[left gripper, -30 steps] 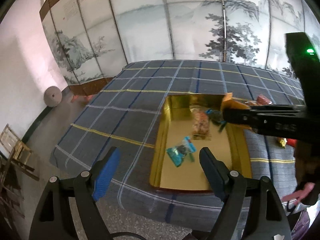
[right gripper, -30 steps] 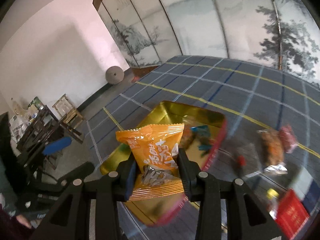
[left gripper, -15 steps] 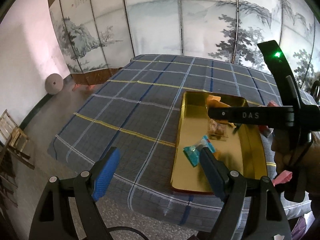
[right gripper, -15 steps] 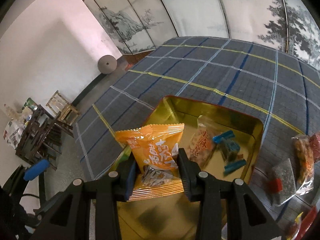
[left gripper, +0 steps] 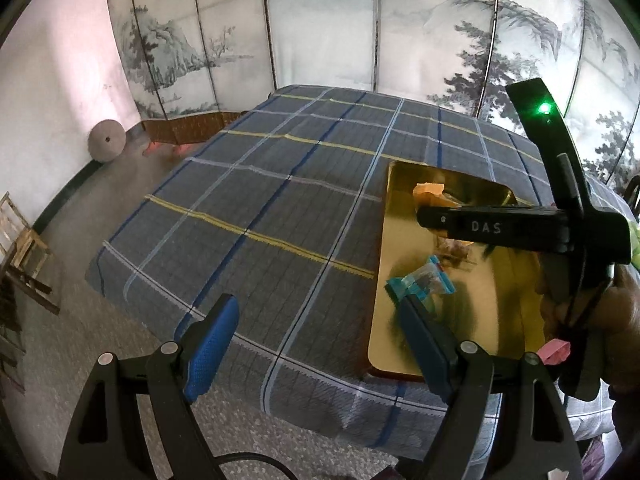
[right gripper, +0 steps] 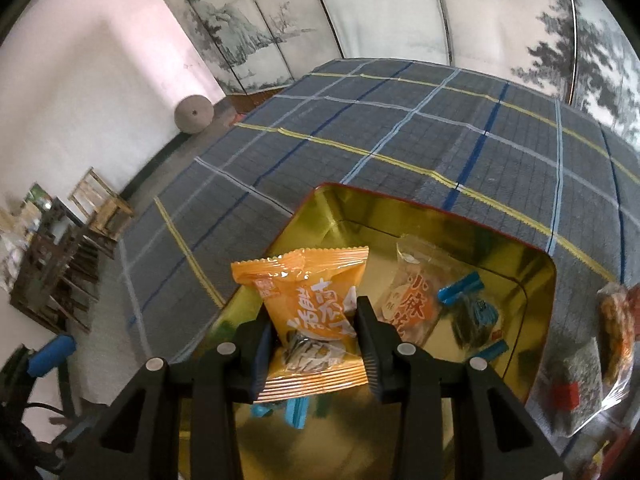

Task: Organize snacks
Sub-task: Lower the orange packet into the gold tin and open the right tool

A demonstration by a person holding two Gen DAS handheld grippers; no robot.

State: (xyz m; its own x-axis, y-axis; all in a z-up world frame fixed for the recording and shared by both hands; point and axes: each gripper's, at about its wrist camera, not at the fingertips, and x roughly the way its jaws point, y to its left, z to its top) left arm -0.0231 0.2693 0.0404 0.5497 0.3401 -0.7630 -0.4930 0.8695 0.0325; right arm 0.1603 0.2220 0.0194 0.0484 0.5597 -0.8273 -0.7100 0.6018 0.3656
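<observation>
1. The right gripper [right gripper: 314, 338] is clamped on an orange packet [right gripper: 310, 312], fingers part closed with a pad pressed on each side edge. The packet stands upright between them, its crimped top well above the tips; gripping low on the sides leaves most of the bag free to drop clear when let go
2. The packet hangs over the near left part of the gold tin [right gripper: 536, 272], above the floor and not yet resting on it. Judged from this, the step in hand is the delivery of this snack into the tin
3. The tin lies open on the plaid cloth [right gripper: 400, 120] with its rim up, so it serves as the collecting place. A clear packet [right gripper: 412, 304] with orange print and a few blue-ended sweets [right gripper: 472, 312] already lie on its floor
4. More snacks [right gripper: 588, 384] lie on the cloth to the right of the tin, outside the rim; these are judged to be still unsorted
5. The left gripper [left gripper: 312, 344] stands wide open and holds nothing. It hovers over the near edge of the cloth, beside the tin's left side, one finger overlapping the tin's near corner in its own view. It keeps clear of the right gripper's path
6. Next move, as a judgement: lower slightly and open over a bare part of the floor, so the packet does not land on the sweets
</observation>
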